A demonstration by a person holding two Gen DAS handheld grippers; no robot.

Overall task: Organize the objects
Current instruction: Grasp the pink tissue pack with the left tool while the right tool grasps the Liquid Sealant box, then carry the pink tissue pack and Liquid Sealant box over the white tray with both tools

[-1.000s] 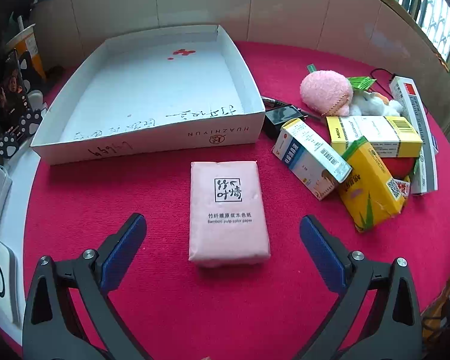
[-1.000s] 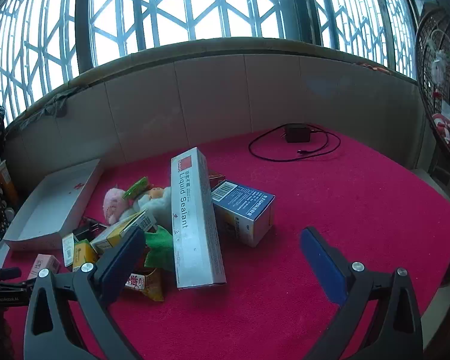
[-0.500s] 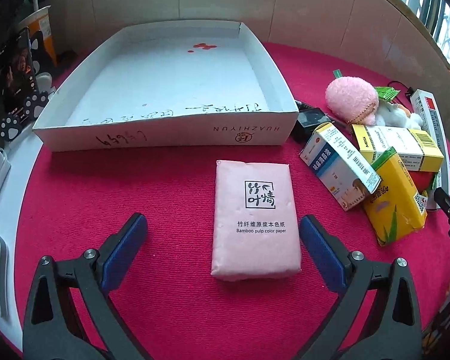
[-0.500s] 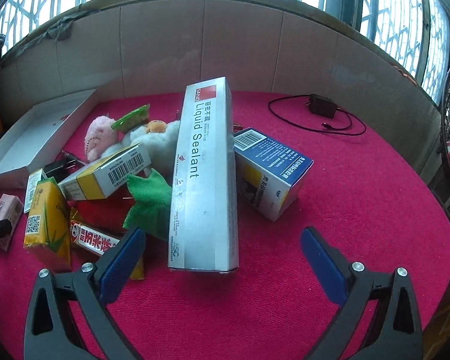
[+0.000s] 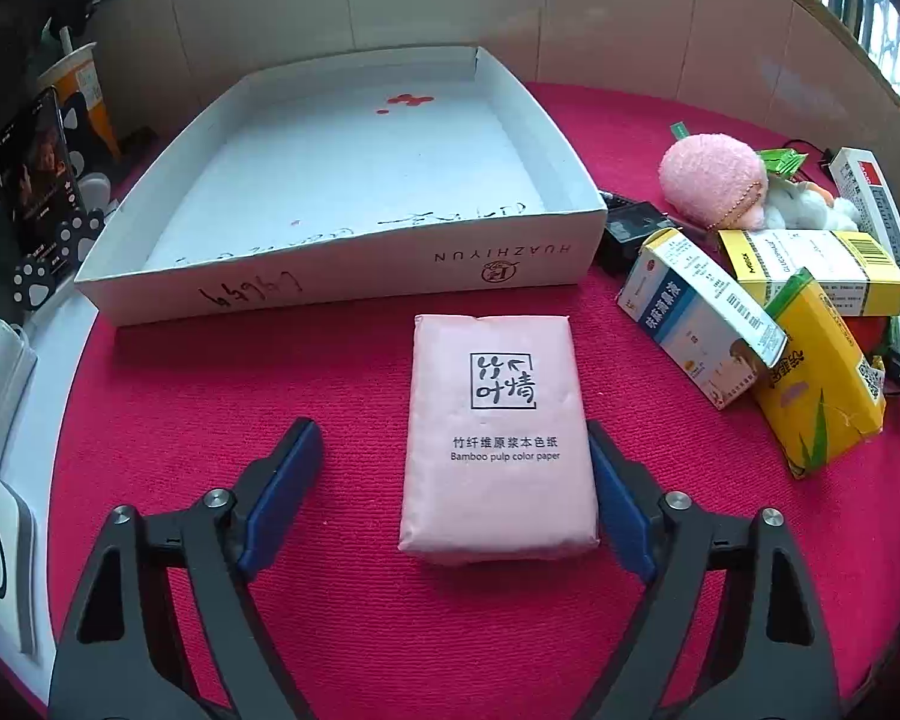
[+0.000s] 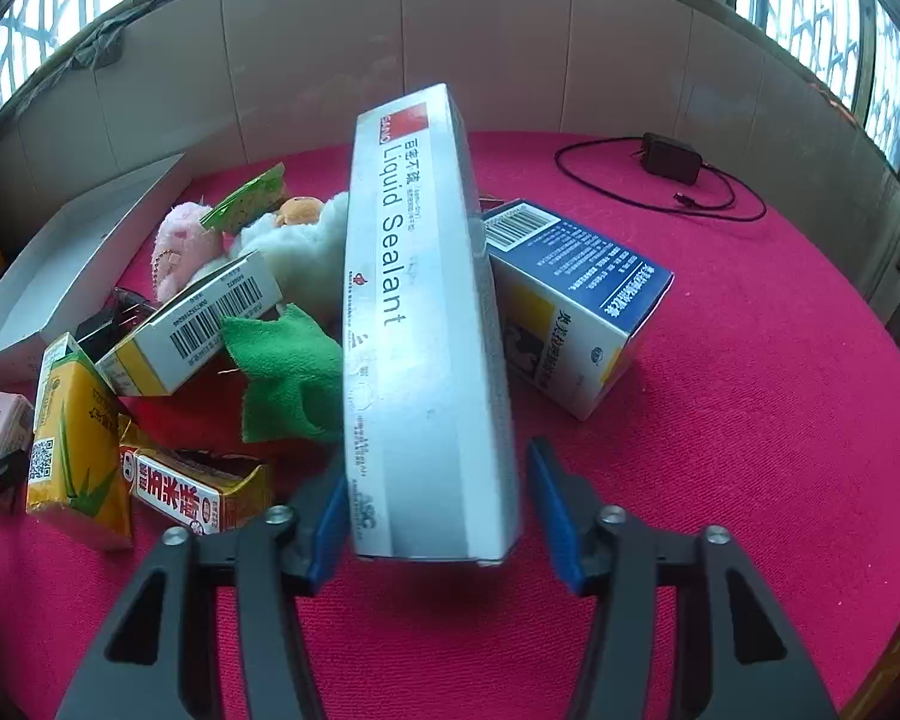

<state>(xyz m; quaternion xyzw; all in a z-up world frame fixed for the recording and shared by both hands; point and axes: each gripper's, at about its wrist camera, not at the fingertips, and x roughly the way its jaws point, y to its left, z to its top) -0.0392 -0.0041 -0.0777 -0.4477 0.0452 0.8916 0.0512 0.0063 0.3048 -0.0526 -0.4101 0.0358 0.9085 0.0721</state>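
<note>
Presently on the red cloth:

- Left gripper: jaws have just been closing, not yet gripping. Its right pad sits at the edge of the pink tissue pack; the left pad stands apart from it.
- Pink tissue pack: flat on the cloth, between the left gripper's fingers, shifted toward the right one.
- White cardboard tray: just beyond the pack, ahead of the left gripper.
- Right gripper: jaws have just been closing, not yet clamped. Its left pad is at the near end of the Liquid Sealant box; a gap shows at the right pad.
- Liquid Sealant box: long, white, running away from the right gripper, near end between its fingers, leaning on the pile.
- Blue and white box: ahead and right of the right gripper, touching the sealant box.
- Green cloth: ahead and left, beside the sealant box.
</note>
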